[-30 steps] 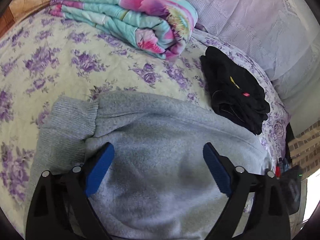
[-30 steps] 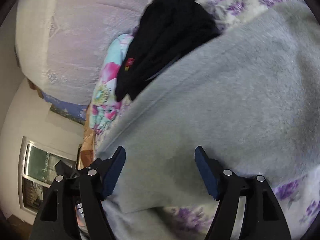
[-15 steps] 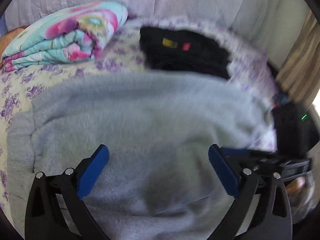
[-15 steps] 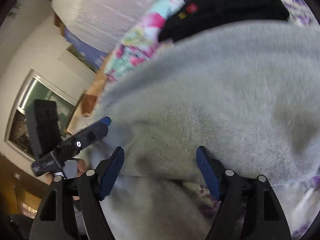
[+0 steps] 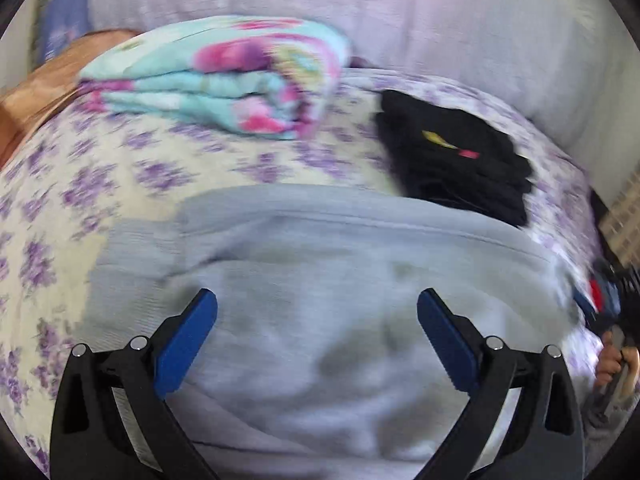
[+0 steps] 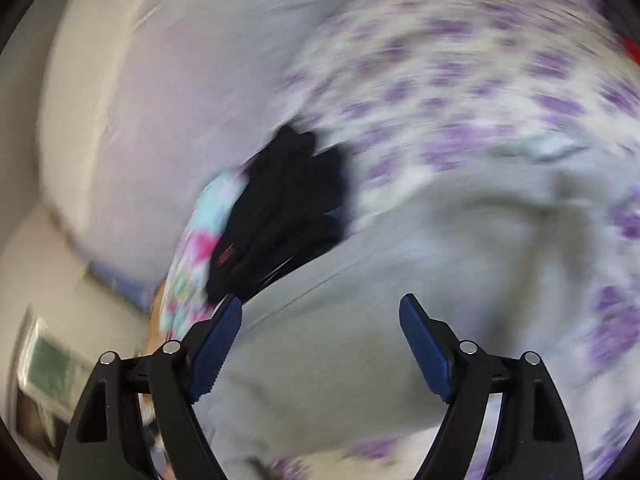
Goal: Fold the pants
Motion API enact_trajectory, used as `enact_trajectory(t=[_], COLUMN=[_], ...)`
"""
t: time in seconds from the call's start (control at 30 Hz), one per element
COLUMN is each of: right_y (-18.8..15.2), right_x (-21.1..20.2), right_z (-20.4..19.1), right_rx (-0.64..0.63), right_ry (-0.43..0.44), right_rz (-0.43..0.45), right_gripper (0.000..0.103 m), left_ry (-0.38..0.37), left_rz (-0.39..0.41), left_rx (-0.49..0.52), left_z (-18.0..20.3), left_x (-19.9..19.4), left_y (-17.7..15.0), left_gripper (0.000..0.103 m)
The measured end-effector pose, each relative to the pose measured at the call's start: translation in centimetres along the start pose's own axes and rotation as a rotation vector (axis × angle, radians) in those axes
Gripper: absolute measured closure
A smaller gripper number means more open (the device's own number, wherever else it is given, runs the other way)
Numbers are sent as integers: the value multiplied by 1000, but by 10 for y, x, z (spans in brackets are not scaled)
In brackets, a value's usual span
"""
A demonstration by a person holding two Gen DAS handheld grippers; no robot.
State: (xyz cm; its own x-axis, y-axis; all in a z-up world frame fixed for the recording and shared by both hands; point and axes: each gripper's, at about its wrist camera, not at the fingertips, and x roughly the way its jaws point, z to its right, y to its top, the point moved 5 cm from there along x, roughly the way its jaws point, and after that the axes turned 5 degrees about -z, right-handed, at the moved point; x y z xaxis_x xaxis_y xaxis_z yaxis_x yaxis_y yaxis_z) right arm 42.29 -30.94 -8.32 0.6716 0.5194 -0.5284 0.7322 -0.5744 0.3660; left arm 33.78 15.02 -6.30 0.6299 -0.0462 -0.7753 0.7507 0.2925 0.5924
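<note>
Left wrist view: my left gripper (image 5: 316, 336) hangs over the grey pants (image 5: 320, 280), its blue pads spread as wide as they go with nothing between them. They finished widening within the last second. The pants lie folded on the bedspread (image 5: 100, 184), which is pale with purple flowers. The ribbed waistband sits at the pants' left end. Behind the pants, at right, a black garment (image 5: 452, 160) lies in a folded pile, its near edge touching or overlapping the pants' far edge. Farther back, at left, a folded quilt (image 5: 224, 92) in turquoise and pink rests on the bedspread, against a lavender pillow (image 5: 360, 12). At the right edge I can see part of a hand (image 5: 614, 364), blurred.

The right wrist view is badly smeared by motion. My right gripper (image 6: 320, 344) is released too; its jaws have just been opening, and nothing is between the pads. It hovers above the pants (image 6: 360, 340). The black garment (image 6: 288, 216) shows beyond the left pad, with the quilt (image 6: 200, 240) just past it.
</note>
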Motion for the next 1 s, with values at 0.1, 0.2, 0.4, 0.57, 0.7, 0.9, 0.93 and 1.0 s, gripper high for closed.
enact_trajectory(t=[0.1, 0.2, 0.4, 0.57, 0.7, 0.9, 0.93, 1.0], right_y=[8, -1, -47, -78, -97, -108, -108, -107], right_x=[4, 0, -31, -49, -54, -49, -50, -55], right_z=[27, -6, -72, -77, -72, -78, -78, -78], right_rx=[109, -40, -317, -426, -459, -510, -507, -487], right_ry=[38, -44, -36, -92, -120, -117, -112, -82], right_rz=[7, 69, 94, 129, 128, 105, 105, 108], right_gripper=[32, 28, 14, 10, 9, 9, 9, 9], left_ry=[29, 113, 82, 118, 162, 238, 247, 248], left_rz=[-46, -29, -11, 38, 113, 202, 212, 224], left_rx=[-15, 58, 34, 61, 90, 145, 159, 182], left_z=[-7, 5, 2, 10, 16, 29, 32, 36], left_x=[18, 20, 18, 6, -8, -26, -28, -30], left_y=[1, -1, 0, -5, -4, -7, -8, -8], left_gripper=[5, 5, 5, 5, 5, 5, 5, 5])
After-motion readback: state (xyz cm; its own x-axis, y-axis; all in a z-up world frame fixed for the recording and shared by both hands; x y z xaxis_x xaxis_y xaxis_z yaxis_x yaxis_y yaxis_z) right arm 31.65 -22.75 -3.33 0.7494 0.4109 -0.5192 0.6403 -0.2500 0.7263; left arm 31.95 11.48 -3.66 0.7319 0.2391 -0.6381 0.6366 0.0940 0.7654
